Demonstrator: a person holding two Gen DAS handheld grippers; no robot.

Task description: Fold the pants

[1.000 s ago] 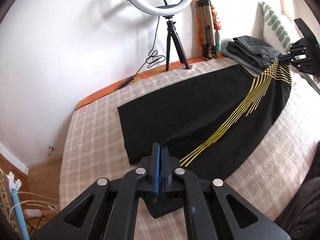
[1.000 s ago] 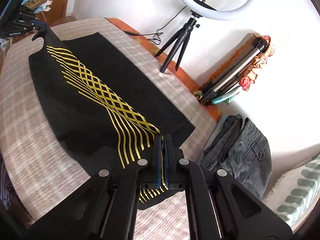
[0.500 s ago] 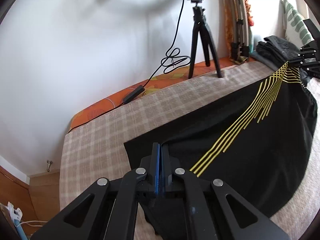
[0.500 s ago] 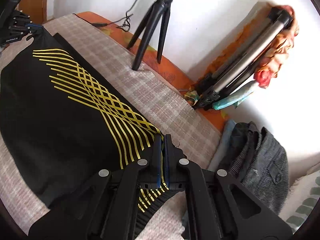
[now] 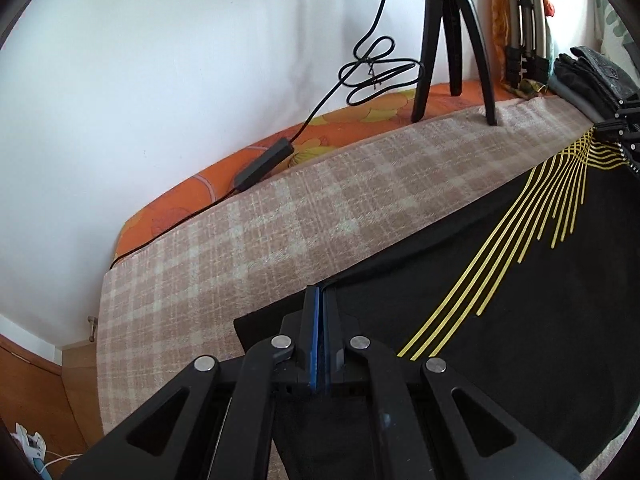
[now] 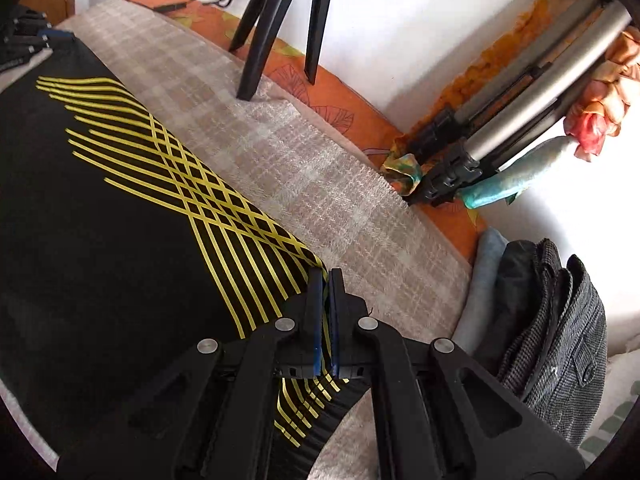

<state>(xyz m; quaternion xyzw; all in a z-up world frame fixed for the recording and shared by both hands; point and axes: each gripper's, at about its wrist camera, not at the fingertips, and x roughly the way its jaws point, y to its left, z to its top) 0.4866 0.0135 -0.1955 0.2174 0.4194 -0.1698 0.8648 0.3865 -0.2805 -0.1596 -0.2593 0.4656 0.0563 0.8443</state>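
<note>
The black pants (image 5: 520,320) with yellow stripes lie on the checked bed cover (image 5: 300,216). My left gripper (image 5: 320,294) is shut on the pants' edge at the hem end, low over the bed. My right gripper (image 6: 326,276) is shut on the pants (image 6: 100,240) at the waistband end, where the yellow lattice (image 6: 224,208) runs in. The pants' far edge stretches between the two grippers. The right gripper shows at the far right of the left wrist view (image 5: 622,136); the left gripper shows at the top left of the right wrist view (image 6: 32,36).
A black tripod (image 5: 452,32) with a cable (image 5: 372,72) stands on the bed's far edge by the white wall. A folded silver tripod (image 6: 520,120) leans in the corner. A stack of folded dark clothes (image 6: 552,320) lies to the right.
Both grippers have carried the pants' near edge across toward the wall side, folding the pants over lengthwise. Both cameras are now lower and closer to the tripod and wall.
</note>
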